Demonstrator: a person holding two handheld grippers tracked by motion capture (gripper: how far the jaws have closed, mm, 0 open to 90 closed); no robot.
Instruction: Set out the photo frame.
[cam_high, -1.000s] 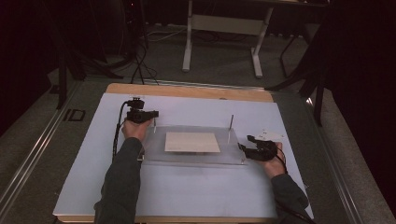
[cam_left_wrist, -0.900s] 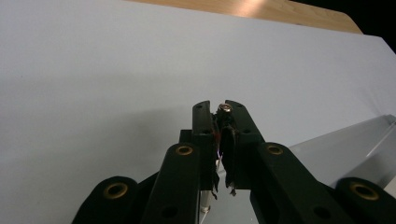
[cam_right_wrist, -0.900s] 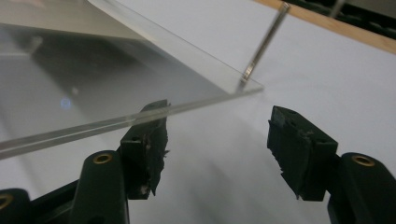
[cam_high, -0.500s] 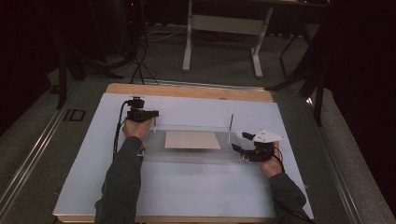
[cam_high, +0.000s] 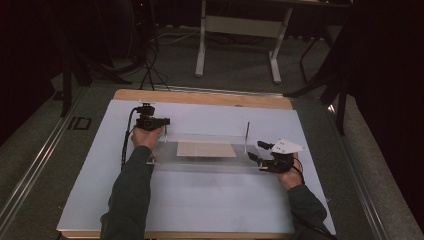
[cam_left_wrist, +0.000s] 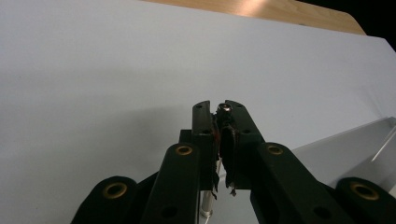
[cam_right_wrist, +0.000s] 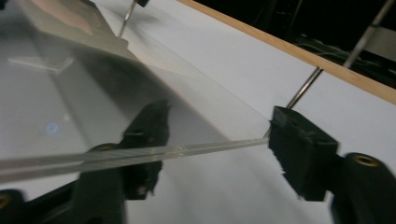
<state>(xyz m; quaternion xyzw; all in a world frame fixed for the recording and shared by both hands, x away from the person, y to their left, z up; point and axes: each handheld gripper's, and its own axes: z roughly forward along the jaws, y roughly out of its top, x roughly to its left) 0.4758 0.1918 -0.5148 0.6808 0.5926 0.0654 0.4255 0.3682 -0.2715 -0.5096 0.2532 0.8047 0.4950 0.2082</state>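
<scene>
Acrylic sheet (cam_high: 210, 162): clear, lay flat in the middle of the pale mat (cam_high: 200, 200), raised a little above it on thin metal posts.
Left post (cam_left_wrist: 225, 108): upright at the sheet's far left corner; its rounded metal top stood between the tips of the left gripper (cam_left_wrist: 219, 109).
Left gripper: jaws drawn together, clamped on the left post, which ran down between the pads; in the high view it sat at the sheet's far left corner with the hand (cam_high: 146, 137) behind it.
Right gripper (cam_high: 262, 155): at the sheet's right end, jaws apart, having just been closing a little; one jaw sat under the sheet and showed through the clear plastic, the other lay beyond the edge.
Right pads (cam_right_wrist: 299, 144): the outer one looked to be just at the sheet's edge; whether it pressed on it could not be told from that blurred view.
Tan panel (cam_high: 206, 149): flat rectangle seen through or under the sheet, about its middle, between the two grippers.
Right post (cam_high: 247, 131): thin rod, upright at the sheet's far right corner, just beside the right gripper and apart from it.
Wooden tabletop (cam_high: 200, 97): bare strip beyond the mat's far edge.
</scene>
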